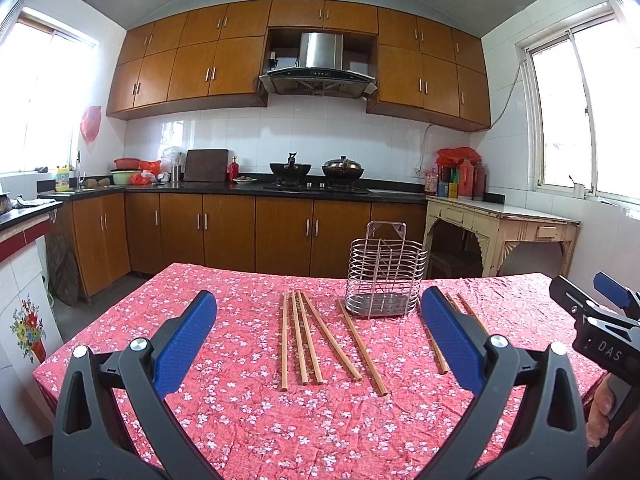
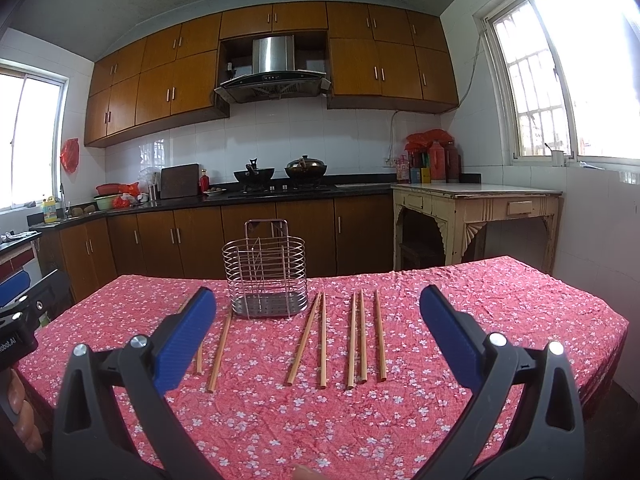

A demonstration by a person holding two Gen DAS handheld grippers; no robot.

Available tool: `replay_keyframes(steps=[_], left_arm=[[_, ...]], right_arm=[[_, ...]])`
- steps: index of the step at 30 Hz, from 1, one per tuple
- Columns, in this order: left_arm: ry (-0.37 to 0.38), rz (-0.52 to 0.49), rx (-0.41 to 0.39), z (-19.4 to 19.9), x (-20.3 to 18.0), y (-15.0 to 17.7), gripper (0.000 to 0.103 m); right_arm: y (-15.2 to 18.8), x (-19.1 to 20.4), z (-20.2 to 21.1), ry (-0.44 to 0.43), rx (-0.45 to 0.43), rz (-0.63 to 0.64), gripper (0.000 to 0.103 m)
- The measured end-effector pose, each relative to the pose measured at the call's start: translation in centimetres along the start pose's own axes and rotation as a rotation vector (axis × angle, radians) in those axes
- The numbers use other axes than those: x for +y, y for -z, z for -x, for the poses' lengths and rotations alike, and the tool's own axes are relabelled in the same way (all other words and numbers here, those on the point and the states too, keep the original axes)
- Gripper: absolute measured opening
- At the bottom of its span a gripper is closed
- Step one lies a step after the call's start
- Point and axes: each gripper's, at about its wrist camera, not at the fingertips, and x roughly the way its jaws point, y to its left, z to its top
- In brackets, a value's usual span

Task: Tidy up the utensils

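Several wooden chopsticks (image 1: 304, 340) lie side by side on a table with a red flowered cloth (image 1: 260, 420); they also show in the right wrist view (image 2: 352, 340). An empty wire utensil holder (image 1: 384, 276) stands upright behind them, and shows in the right wrist view (image 2: 266, 276) too. My left gripper (image 1: 316, 320) is open and empty, held above the near part of the table. My right gripper (image 2: 316, 320) is open and empty, likewise short of the chopsticks. The right gripper's body shows at the left wrist view's right edge (image 1: 600, 320).
Behind the table are brown kitchen cabinets (image 1: 240, 232), a hob with two woks (image 1: 316, 172) and a cream side table (image 1: 504, 228) by the window. A tiled counter (image 1: 20, 264) stands to the left of the table.
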Motion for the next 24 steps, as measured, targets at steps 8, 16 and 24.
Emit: replay_keyframes(steps=[8,16,24], left_arm=[[-0.029,0.027,0.054,-1.8,0.9,0.4,0.101],[-0.102,0.040,0.165,-5.2,2.2,1.2,0.101],[-0.128,0.061,0.326,-9.6,3.8,3.0,0.101]], right_arm=[[1.4,-1.1,-2.7,0.065,0.059,-0.012,0.099],[3.5,-3.9,-8.6,0.150,0.251,-0.046,0.099],[6.0,-6.5,-15.3,0.228,0.471,-0.057,0.091]])
